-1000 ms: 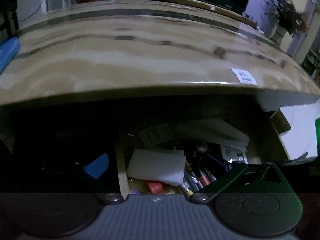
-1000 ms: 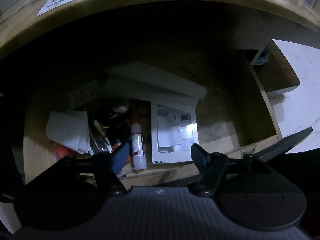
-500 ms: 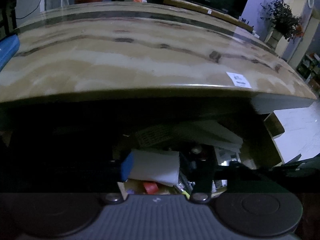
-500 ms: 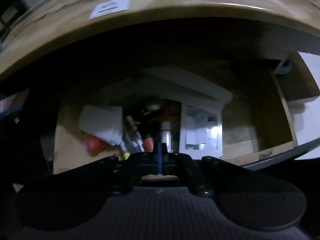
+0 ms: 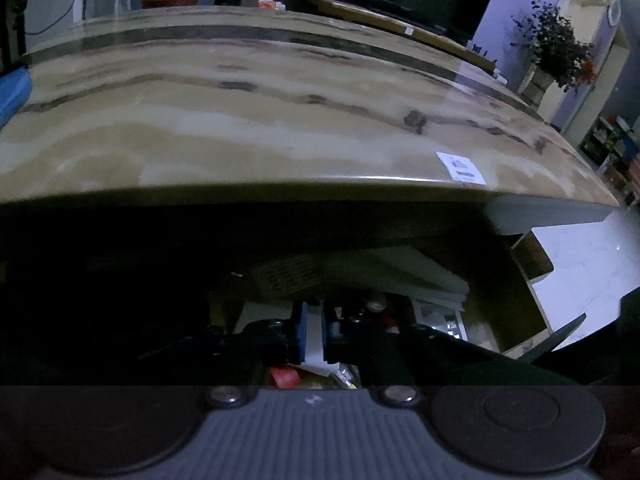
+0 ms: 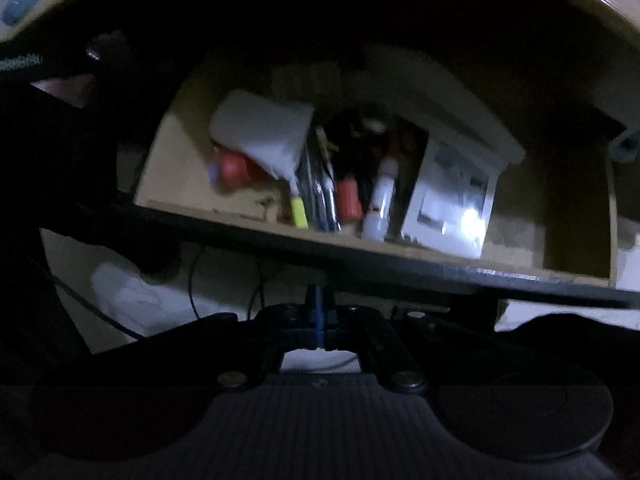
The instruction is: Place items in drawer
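Right tongs (image 6: 319, 316): nearest in the right wrist view, blue pads pressed flat together with nothing between them, just outside and below the drawer's dark front edge.
Left tongs (image 5: 314, 334): nearest in the left wrist view, narrowly apart, the blue pads not touching; white paper shows through the gap, and I cannot tell whether they grip it or it lies behind.
Drawer (image 6: 400, 258): pulled open under the table; the right wrist view looks straight into it over its front board, the left wrist view sees only a dim slice of it (image 5: 536, 316).
Items in the drawer, right wrist view only: a yellow-capped marker (image 6: 298, 210), a small white bottle (image 6: 380, 208) and an orange-red cap (image 6: 349, 200) near the front, with pens between them, all blurred.
Folded white paper (image 6: 266, 134): left part of the drawer, farther in, over a round red thing (image 6: 234, 170).
White box (image 6: 452, 204): right part of the drawer, with a bright glare spot; the left wrist view shows it (image 5: 440, 316) partly, behind the tongs.
Cable (image 6: 192, 292): on the pale floor below the drawer, seen only from the right wrist.
Table (image 5: 248, 120): fills the left wrist view beyond the drawer, a glossy tan top with dark streaks.
Label (image 5: 461, 168): white, at the table's near right edge.
Plant (image 5: 554, 50): far right, beyond the table, shown only by the left wrist view.
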### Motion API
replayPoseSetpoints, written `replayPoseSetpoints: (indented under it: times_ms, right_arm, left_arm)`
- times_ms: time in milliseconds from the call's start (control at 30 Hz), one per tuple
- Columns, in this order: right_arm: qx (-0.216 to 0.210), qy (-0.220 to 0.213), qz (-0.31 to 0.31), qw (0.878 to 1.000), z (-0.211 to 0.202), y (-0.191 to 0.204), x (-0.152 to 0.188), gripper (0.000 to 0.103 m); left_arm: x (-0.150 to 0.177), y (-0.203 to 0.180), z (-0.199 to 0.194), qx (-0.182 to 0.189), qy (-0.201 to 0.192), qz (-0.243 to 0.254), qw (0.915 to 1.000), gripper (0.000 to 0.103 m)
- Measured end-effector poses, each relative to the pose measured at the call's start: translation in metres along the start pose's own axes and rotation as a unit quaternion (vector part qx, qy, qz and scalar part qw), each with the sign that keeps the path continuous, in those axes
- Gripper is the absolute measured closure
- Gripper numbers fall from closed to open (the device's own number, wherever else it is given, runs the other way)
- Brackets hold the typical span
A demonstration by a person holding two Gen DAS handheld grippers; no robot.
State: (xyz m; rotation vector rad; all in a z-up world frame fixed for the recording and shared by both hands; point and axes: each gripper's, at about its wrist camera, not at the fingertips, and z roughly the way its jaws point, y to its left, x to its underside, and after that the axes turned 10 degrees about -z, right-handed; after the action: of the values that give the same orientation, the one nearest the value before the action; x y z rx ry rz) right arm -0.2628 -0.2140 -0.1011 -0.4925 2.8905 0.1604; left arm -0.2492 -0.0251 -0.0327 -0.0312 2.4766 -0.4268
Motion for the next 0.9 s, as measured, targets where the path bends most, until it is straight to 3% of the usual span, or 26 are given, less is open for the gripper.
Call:
replayPoseSetpoints:
  times_ms: [200, 900]
  right_arm:
    - [0.022, 0.014, 0.027, 0.999, 0.02, -0.009, -0.007, 0.102]
    - [0.089, -0.113, 0.047, 0.989, 0.043, -0.009, -0.033, 0.102]
  left_arm:
    - [-0.001, 0.0, 0.001, 0.0, 0.001, 0.0, 1.0, 0.096]
    - [-0.004, 0.003, 0.002, 0.0, -0.013, -0.004, 0.9999, 0.096]
